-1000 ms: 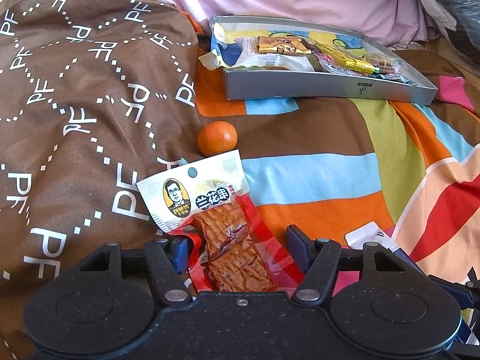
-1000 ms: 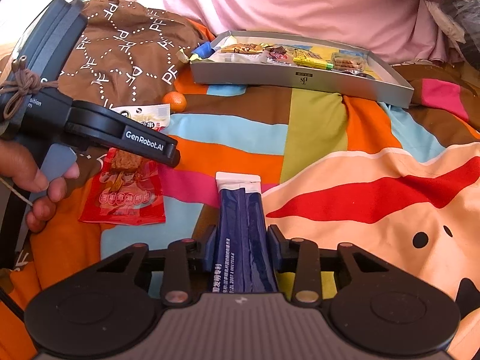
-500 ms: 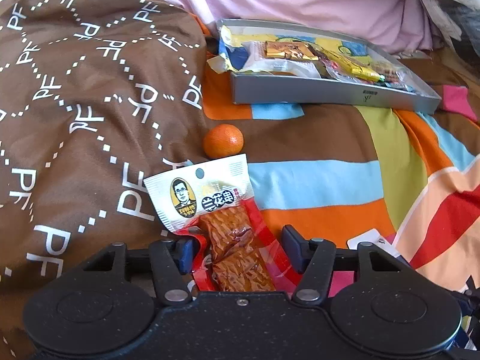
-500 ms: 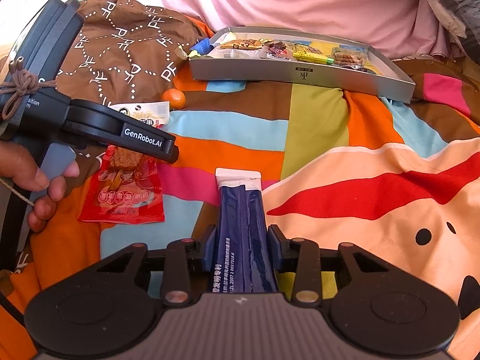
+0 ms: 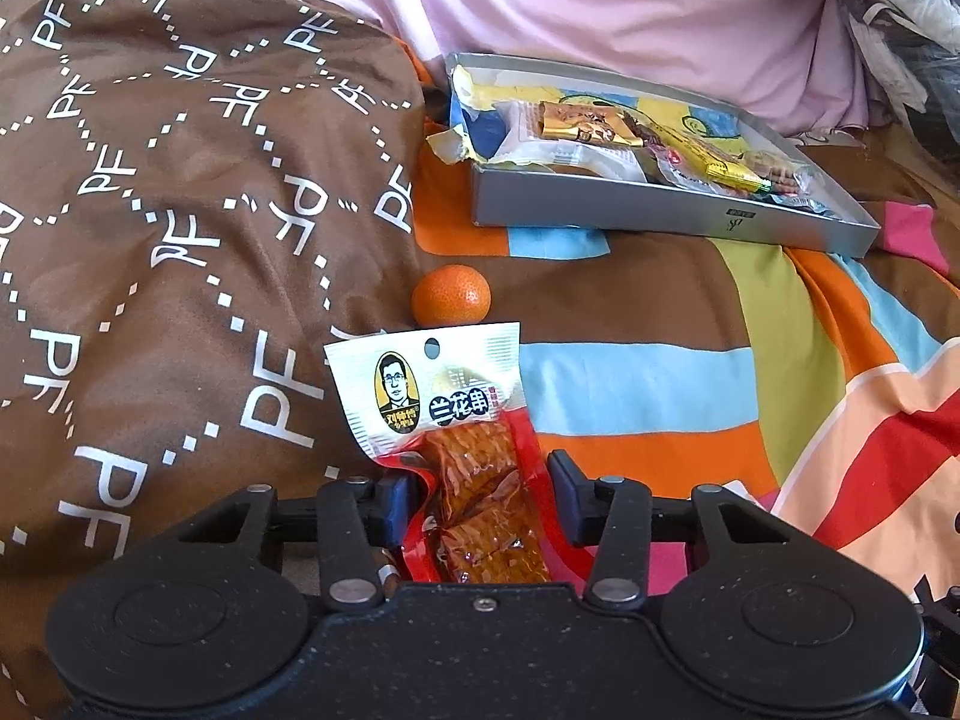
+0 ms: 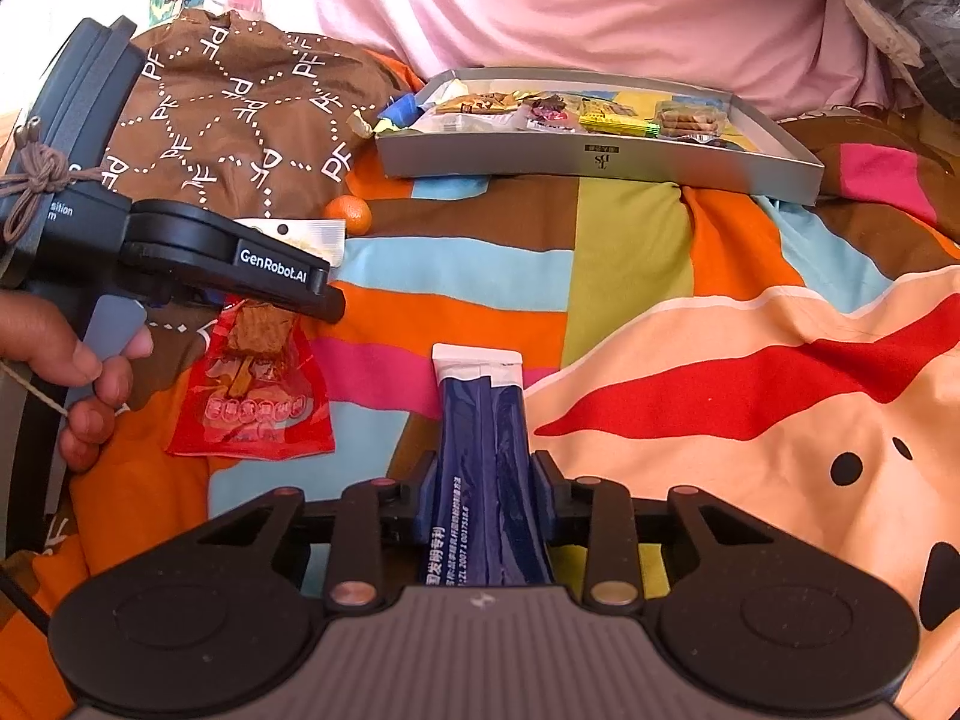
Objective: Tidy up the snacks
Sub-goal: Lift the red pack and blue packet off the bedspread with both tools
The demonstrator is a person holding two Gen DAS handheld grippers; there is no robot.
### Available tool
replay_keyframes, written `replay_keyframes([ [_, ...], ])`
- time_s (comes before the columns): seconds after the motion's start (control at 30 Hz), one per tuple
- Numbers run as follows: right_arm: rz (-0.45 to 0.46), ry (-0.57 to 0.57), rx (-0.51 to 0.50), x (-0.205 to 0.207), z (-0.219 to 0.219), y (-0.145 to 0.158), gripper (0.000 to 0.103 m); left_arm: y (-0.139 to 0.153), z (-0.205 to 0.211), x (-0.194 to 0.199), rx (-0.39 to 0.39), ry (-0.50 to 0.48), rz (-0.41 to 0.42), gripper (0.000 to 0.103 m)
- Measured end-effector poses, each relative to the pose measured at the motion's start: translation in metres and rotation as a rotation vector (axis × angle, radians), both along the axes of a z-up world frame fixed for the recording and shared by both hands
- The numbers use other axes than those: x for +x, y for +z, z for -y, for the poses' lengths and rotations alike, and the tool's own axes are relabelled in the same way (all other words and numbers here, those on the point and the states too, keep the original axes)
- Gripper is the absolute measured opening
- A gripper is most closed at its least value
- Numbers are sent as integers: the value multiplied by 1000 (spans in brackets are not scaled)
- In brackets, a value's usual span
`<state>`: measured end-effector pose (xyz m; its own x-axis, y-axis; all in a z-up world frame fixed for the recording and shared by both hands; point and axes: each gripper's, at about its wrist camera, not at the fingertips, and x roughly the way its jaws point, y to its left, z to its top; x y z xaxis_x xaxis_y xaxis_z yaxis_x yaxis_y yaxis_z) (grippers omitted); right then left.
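Observation:
My left gripper (image 5: 480, 495) is shut on a red and white tofu snack packet (image 5: 456, 414), lifted off the bedspread; the packet also shows hanging from it in the right wrist view (image 6: 258, 384). My right gripper (image 6: 483, 495) is shut on a dark blue sachet (image 6: 483, 420) with a white top end. The grey tray (image 5: 660, 222) holding several wrapped snacks lies farther back on the bed; it also shows in the right wrist view (image 6: 600, 162).
A small orange (image 5: 451, 295) lies on the bedspread between the packet and the tray. A brown patterned pillow (image 5: 180, 210) rises at the left. A pink sheet (image 5: 600, 6) is behind the tray. A hand (image 6: 72, 372) holds the left gripper's handle.
My left gripper has closed further on the tofu packet and lifted it, tilting its top up. My right gripper has risen slightly with the blue sachet.

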<state>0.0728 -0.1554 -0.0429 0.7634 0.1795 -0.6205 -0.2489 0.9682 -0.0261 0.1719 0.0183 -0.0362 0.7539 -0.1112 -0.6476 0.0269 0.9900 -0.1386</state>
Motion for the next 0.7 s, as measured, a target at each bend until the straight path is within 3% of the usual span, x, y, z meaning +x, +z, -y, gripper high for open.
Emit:
replay_keyframes([
  [0.5,-46,2,23,10,3,-2,44,6,2,-6,-14,-14,35,44],
  [0.7,-57,21,33,16,2,-1,32,13,3,-6,-7,-21,81,44],
])
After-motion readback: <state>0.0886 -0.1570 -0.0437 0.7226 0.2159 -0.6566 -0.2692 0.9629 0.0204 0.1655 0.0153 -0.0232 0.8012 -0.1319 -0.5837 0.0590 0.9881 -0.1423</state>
